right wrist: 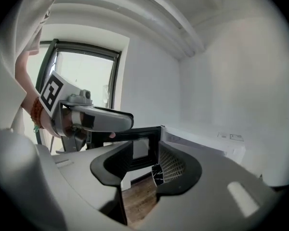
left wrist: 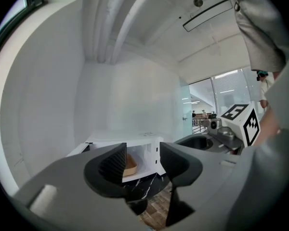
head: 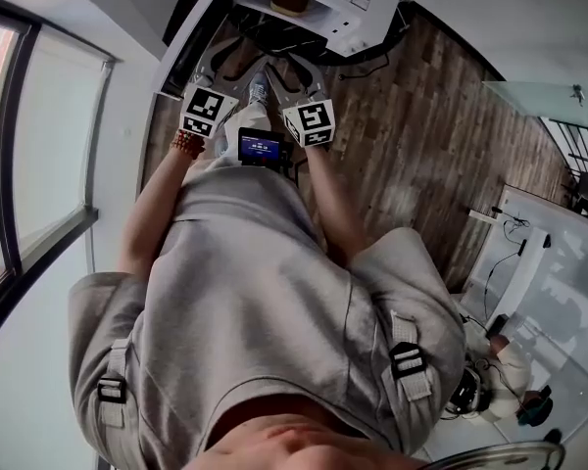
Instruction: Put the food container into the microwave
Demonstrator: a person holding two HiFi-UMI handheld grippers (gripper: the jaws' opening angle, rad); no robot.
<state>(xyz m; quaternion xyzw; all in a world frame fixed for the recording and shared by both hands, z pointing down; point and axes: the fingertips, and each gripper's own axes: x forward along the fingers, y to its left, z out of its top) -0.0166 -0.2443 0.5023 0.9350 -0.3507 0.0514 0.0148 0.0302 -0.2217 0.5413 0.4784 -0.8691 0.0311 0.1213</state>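
My left gripper (left wrist: 142,162) and right gripper (right wrist: 143,161), both empty, jaws apart, held before the open microwave (head: 351,16).
Its door (right wrist: 134,147) hangs swung out on my left gripper's side, so that hand is the nearer for shutting it, which I judge comes next. The food container (left wrist: 130,164): shallow tan tray, already on the cavity floor, straight ahead of both grippers and well apart; long axis seemingly across the opening.

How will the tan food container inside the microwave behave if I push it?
The food container looks low and wide, so it would probably slide, not tip. Its tan, thin-looking wall suggests light paperboard that may flex if squeezed. Contents are hidden, so weight is uncertain.
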